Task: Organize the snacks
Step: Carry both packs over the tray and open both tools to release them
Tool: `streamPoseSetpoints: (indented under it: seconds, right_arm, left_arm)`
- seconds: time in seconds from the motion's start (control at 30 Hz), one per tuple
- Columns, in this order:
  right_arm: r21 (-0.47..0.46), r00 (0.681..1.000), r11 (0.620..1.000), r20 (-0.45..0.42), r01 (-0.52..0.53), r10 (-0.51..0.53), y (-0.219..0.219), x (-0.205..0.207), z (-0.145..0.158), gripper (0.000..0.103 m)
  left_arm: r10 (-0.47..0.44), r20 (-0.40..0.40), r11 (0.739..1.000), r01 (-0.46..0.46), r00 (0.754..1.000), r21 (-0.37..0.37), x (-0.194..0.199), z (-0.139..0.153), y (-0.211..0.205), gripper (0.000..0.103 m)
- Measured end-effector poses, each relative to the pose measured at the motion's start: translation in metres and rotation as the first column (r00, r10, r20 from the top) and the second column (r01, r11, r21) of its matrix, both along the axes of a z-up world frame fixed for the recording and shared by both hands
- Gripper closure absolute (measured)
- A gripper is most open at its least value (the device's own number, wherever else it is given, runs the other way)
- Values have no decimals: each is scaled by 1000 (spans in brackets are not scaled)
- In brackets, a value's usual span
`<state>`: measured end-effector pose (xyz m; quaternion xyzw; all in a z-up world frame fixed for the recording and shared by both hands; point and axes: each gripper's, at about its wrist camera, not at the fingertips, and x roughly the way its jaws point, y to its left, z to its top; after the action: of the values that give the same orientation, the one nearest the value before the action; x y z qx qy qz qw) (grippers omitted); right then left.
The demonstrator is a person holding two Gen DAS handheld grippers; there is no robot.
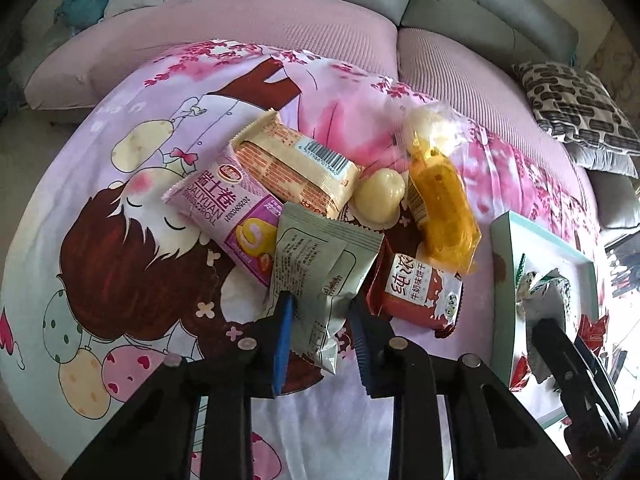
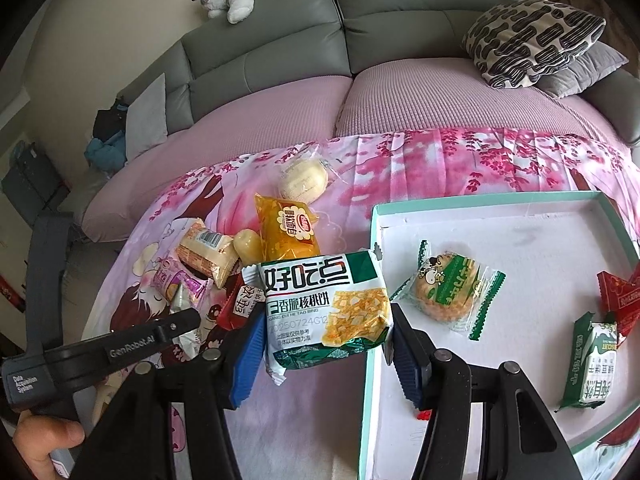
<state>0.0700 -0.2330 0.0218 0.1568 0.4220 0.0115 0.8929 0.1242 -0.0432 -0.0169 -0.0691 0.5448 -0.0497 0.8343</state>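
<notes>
My left gripper (image 1: pixel 322 330) is shut on a pale green snack packet (image 1: pixel 320 276), held above the pile on the cartoon bedsheet. The pile holds a purple Swiss-roll packet (image 1: pixel 232 216), a cream cracker packet (image 1: pixel 296 168), a round pale bun (image 1: pixel 378 194), a yellow bread packet (image 1: pixel 442 208) and a red biscuit packet (image 1: pixel 418 290). My right gripper (image 2: pixel 320 350) is shut on a green-and-white walnut-cookie packet (image 2: pixel 324 308), held over the left rim of the teal-edged white box (image 2: pixel 520 248).
In the box lie a round cookie in clear green wrap (image 2: pixel 444 288), a green-white biscuit packet (image 2: pixel 596 364) and a red packet (image 2: pixel 620 296). A wrapped bun (image 2: pixel 302 180) lies further back. Patterned cushions (image 2: pixel 536 36) and the grey headboard (image 2: pixel 280 44) stand behind.
</notes>
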Motion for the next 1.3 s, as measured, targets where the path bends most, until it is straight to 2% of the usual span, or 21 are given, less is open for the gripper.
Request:
streamPoseSetpoints:
  seconds: [0.2,0.43,0.97,1.13,1.3]
  right_arm:
    - [3,1000,1000,6,3,-3,-1,-2,2,42]
    - [4,1000,1000,11,3,-3,-1,-2,3,42]
    - [9,999,1000,34,14,-14,-5,-7,9,42]
    - [8,998,999,50,43,-43,-17,-11,15,42]
    - [11,990,993,68,121,-121,-46,-19,20,42]
  left_arm:
    - [16,33,1000,-15,999,-18,-4,11,6,82]
    - [26,58,998,-23,998,-51,-7,21,11,84]
    - [14,116,998,-6,993,-69,-14,44,3,84]
    - [-19,157,995,34,987,-92,-16,58,-9,84]
    - [-75,201,989,98,977,-107,-19,72,-30,84]
